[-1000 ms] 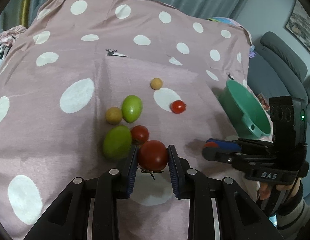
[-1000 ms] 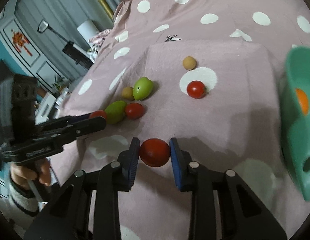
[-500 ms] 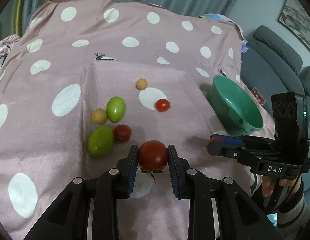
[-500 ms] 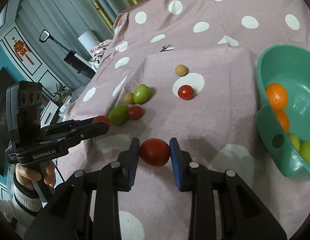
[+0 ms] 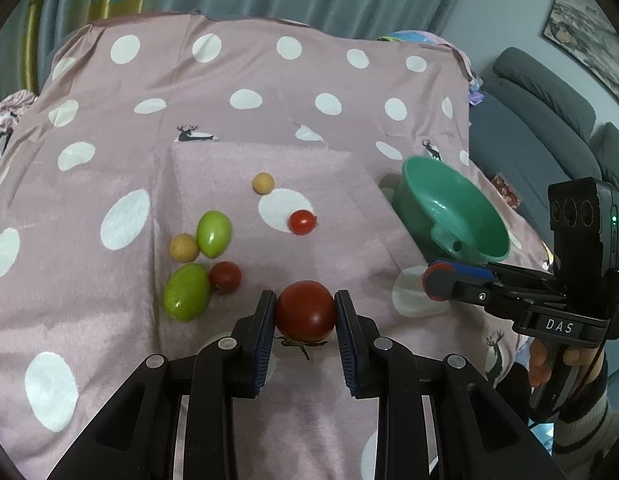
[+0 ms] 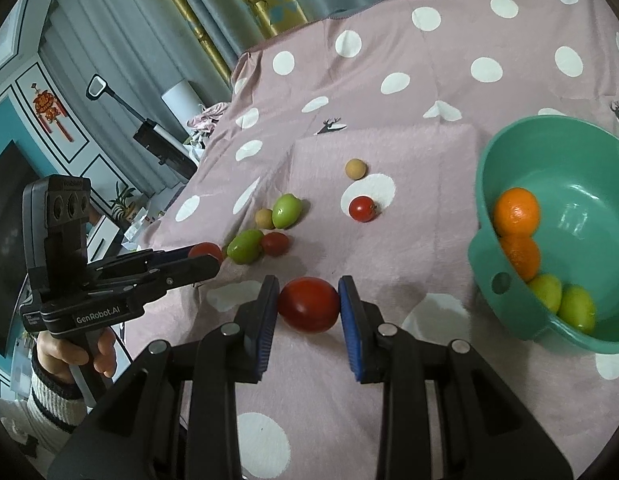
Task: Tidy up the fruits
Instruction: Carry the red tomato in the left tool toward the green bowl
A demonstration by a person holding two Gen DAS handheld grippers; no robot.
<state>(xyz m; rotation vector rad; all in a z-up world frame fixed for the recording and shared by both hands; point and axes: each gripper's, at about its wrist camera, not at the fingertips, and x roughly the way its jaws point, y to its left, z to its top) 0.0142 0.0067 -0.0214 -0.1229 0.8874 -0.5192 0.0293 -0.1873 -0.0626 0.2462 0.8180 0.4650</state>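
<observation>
My left gripper (image 5: 304, 312) is shut on a dark red tomato (image 5: 304, 311) with its stem hanging below, lifted above the pink dotted cloth. My right gripper (image 6: 308, 304) is shut on another red tomato (image 6: 308, 305). Each gripper shows in the other's view: the right gripper (image 5: 441, 282) near the green bowl (image 5: 461, 196), the left gripper (image 6: 205, 254) beside the loose fruit. On the cloth lie two green fruits (image 5: 213, 233) (image 5: 186, 291), two small tan fruits (image 5: 184, 247) (image 5: 263, 183) and two small tomatoes (image 5: 225, 277) (image 5: 302, 222). The green bowl (image 6: 589, 152) holds two oranges (image 6: 515, 212) and two green fruits (image 6: 575, 308).
The cloth covers a raised pad (image 5: 269, 168) under the fruit. A grey sofa (image 5: 549, 112) stands right of the table. Curtains hang behind; a black stand (image 6: 157, 140) and cabinets are at the left of the right wrist view. A person's hands grip both handles.
Both grippers rose and drew back with their tomatoes; the cloth fruit looks smaller and farther. The bowl has come fully into the right wrist view, showing its oranges and green fruits.
</observation>
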